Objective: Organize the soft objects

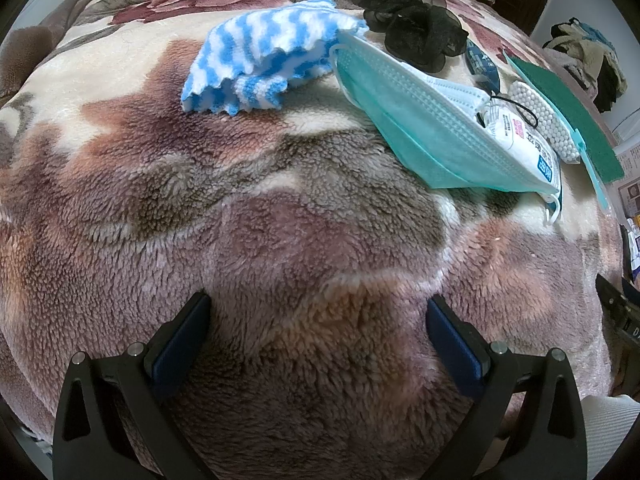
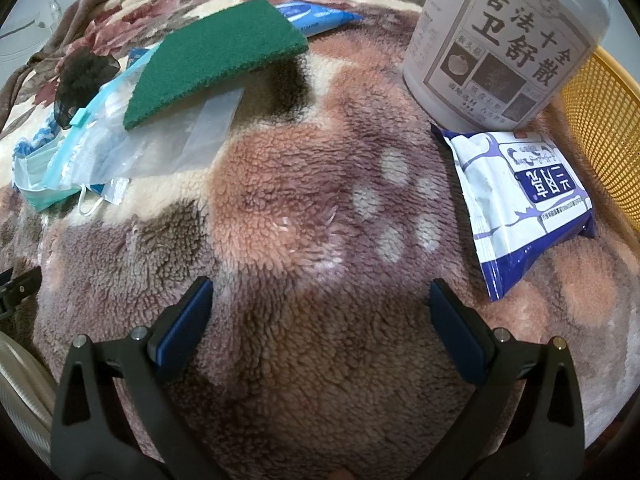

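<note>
Soft items lie on a floral fleece blanket (image 1: 280, 208). In the left wrist view a blue-and-white striped cloth (image 1: 260, 60) lies ahead, a green face mask (image 1: 424, 120) to its right, a black mesh scrunchie (image 1: 412, 20) behind. The mask partly covers a white packet (image 1: 516, 136); a bag of cotton swabs (image 1: 548, 120) and a green scouring pad (image 1: 568, 112) lie beyond. My left gripper (image 1: 318, 312) is open and empty over bare blanket. In the right wrist view the scouring pad (image 2: 216, 56) rests on a clear zip bag (image 2: 160, 136). My right gripper (image 2: 320, 300) is open and empty.
A white tub with Chinese print (image 2: 504, 40) stands at the far right, a blue-and-white wipes packet (image 2: 520, 200) in front of it, a yellow mesh basket (image 2: 600, 136) at the right edge. Another blue packet (image 2: 316, 16) lies behind the pad.
</note>
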Tool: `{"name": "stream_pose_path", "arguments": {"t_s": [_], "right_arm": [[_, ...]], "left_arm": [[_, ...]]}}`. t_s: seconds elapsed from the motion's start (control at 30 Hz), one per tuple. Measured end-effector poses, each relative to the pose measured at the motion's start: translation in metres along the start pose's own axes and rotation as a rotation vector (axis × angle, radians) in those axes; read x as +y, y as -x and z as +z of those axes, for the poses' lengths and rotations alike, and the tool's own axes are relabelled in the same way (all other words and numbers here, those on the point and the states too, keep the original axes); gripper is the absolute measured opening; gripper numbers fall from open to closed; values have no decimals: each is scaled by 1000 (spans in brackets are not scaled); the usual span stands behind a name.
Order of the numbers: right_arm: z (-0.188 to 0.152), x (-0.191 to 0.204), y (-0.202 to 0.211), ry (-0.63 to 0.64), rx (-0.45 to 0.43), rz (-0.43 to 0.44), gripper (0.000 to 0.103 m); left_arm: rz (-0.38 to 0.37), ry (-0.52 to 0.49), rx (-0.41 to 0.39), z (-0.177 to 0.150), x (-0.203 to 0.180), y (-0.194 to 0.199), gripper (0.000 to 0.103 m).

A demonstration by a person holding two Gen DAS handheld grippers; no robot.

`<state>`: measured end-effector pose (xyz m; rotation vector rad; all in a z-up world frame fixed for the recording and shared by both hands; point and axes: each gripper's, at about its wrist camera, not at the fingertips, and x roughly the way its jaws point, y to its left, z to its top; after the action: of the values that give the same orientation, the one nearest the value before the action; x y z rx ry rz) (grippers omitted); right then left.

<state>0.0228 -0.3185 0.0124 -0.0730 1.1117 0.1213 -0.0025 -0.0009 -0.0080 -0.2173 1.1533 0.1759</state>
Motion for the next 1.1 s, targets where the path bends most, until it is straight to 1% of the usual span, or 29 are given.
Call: {"name": "stream_pose_path", "arguments": {"t_s": [0.13,0.2,0.37,0.5,0.6,0.73,0.77,0.8,0.83,0.97,1.1], "right_arm": [[14,1,-1,14,104,2,103],[25,0,6,-2,118,8,103],[46,11,32,19,54,53,103],[72,23,46,33,-7,102,103],[88,33,40,43,-30,104,103],[117,47,26,48,-40,99,103],[112,47,28,51,-47,101,103],[119,51,26,53,-53,101,103],[118,52,27,58,-61,105,103],[129,79,36,131,-102,157,103],[156,128,23,223,-99,219,103]], "left_arm": [[2,-30,23,2,0,5,103],[-8,-35,23,5,1,15,102],[-6,-28,-25,11,6,39,102],[-21,-20,-94,23,11,62,102],[-33,3,-131,42,20,73,102],[-33,54,-156,78,36,76,102],[-29,63,-162,86,38,76,102],[-22,69,-167,95,40,75,102],[-16,75,-172,106,43,74,102],[-17,84,-142,137,53,57,102],[-19,67,-70,154,53,30,102]]}}
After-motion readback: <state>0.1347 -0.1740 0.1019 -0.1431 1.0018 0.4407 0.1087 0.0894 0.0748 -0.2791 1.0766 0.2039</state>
